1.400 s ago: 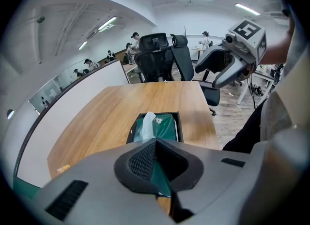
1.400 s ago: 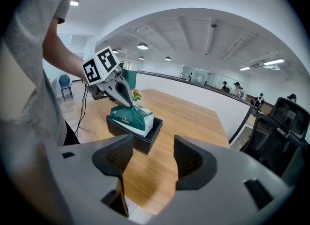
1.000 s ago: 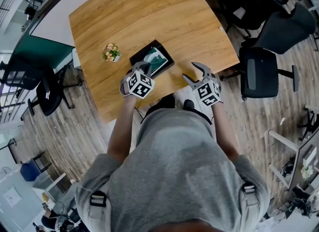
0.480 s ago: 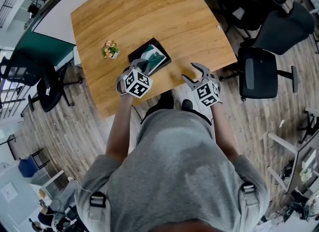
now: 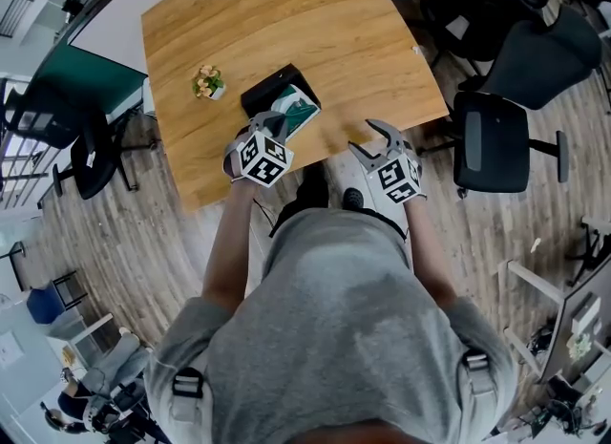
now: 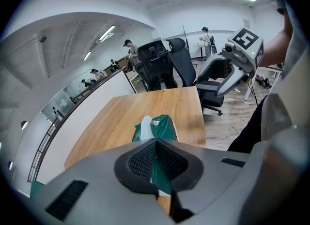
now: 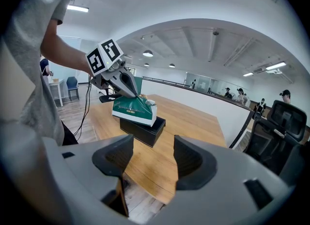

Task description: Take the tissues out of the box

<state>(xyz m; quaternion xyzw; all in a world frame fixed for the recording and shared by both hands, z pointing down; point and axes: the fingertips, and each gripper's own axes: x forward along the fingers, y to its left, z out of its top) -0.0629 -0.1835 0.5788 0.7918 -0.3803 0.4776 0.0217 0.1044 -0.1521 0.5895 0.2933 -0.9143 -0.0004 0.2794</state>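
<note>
Grey short-sleeved shirt (image 5: 344, 337), perhaps harness buckles (image 5: 188, 380) at shoulders

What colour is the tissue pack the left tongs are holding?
The tissue pack is dark green with white trim, clearest in the right gripper view.

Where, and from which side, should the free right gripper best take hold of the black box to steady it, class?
Probably its exposed end wall, the one nearest the right gripper. The black box is open-topped with thin upright walls, so one jaw can drop inside, one outside, from above. The tissue pack, clamped by the left gripper, tilts over the other end.
</note>
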